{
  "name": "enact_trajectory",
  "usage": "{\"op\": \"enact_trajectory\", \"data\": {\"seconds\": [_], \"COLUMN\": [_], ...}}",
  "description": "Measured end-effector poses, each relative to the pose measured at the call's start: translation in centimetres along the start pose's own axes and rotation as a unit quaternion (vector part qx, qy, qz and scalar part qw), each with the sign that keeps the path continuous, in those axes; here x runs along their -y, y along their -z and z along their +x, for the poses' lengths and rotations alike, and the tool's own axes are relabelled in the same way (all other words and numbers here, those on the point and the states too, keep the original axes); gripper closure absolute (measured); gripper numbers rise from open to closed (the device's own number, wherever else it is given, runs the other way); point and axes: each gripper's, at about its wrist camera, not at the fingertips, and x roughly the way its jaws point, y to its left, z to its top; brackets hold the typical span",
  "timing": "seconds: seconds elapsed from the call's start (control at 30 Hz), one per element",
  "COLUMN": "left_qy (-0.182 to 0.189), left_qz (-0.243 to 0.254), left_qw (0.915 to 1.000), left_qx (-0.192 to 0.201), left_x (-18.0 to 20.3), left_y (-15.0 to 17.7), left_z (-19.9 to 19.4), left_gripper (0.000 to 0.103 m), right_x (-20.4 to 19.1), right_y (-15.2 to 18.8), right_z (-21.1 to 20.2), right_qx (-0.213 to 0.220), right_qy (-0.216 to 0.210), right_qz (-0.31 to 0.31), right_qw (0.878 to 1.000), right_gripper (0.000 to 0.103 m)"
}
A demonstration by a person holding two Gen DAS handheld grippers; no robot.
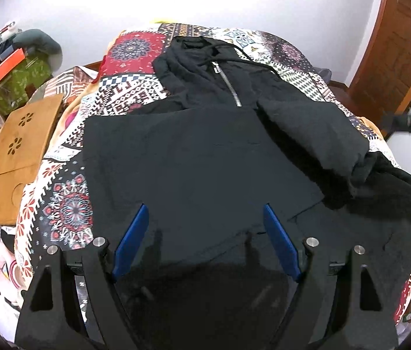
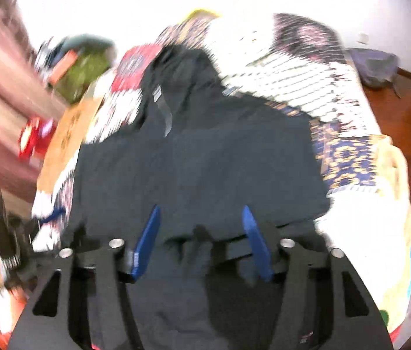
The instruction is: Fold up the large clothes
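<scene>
Left wrist view looks down over a black hoodie [image 1: 205,151] spread across a patterned quilt [image 1: 129,93], its hood and silver zip [image 1: 228,83] at the far end and one sleeve [image 1: 316,128] folded inward over the body. The left gripper [image 1: 205,213] hangs above the near hem, blue fingers [image 1: 131,245] spread wide, nothing between them. A wooden board [image 1: 15,157] lies just beside the quilt at left, and a brown door [image 1: 395,40] stands at far right. Right wrist view is blurred; the right gripper [image 2: 201,213] sits over the same hoodie [image 2: 205,160], its blue fingers [image 2: 147,242] parted, with dark cloth beneath them but none visibly pinched.
</scene>
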Motion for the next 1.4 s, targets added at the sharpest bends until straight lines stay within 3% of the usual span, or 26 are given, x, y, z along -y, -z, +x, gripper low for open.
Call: {"op": "enact_trajectory", "data": {"seconds": [0.13, 0.33, 0.57, 0.7, 0.87, 1.07, 1.17, 1.4], "left_qy": [0.002, 0.001, -0.001, -0.007, -0.002, -0.005, -0.005, -0.009], "left_qz": [0.007, 0.003, -0.007, -0.002, -0.009, -0.024, -0.030, -0.048], "left_qw": [1.0000, 0.9999, 0.9995, 0.9994, 0.9994, 0.9993, 0.9994, 0.9988], "left_qx": [-0.003, -0.016, -0.031, -0.034, -0.033, -0.027, -0.018, 0.010], "left_x": [0.7, 0.6, 0.1, 0.1, -0.4, -1.7, -2.3, -4.7], "left_y": [0.0, 0.1, 0.3, 0.4, 0.5, 0.7, 0.9, 1.6], "left_z": [0.4, 1.5, 2.5, 2.8, 2.8, 2.1, 1.2, -1.5], "left_gripper": [0.023, 0.023, 0.023, 0.023, 0.023, 0.023, 0.023, 0.023], "right_x": [4.4, 9.9, 12.5, 11.5, 9.2, 5.3, 2.3, -7.7], "right_y": [-0.1, 1.4, 2.0, 1.2, 0.6, -1.0, -1.8, -2.0], "right_z": [0.5, 4.1, 6.7, 7.2, 5.9, 4.1, 3.3, 2.1], "right_qx": [0.000, -0.042, -0.054, -0.046, -0.009, 0.013, 0.022, 0.033], "right_qy": [-0.010, -0.013, -0.028, -0.012, 0.033, 0.027, 0.012, -0.081], "right_qz": [0.091, 0.187, 0.261, 0.248, 0.177, 0.106, 0.073, -0.018], "right_qw": [0.996, 0.981, 0.964, 0.968, 0.984, 0.994, 0.997, 0.996], "right_gripper": [0.046, 0.046, 0.046, 0.046, 0.080, 0.086, 0.089, 0.095]}}
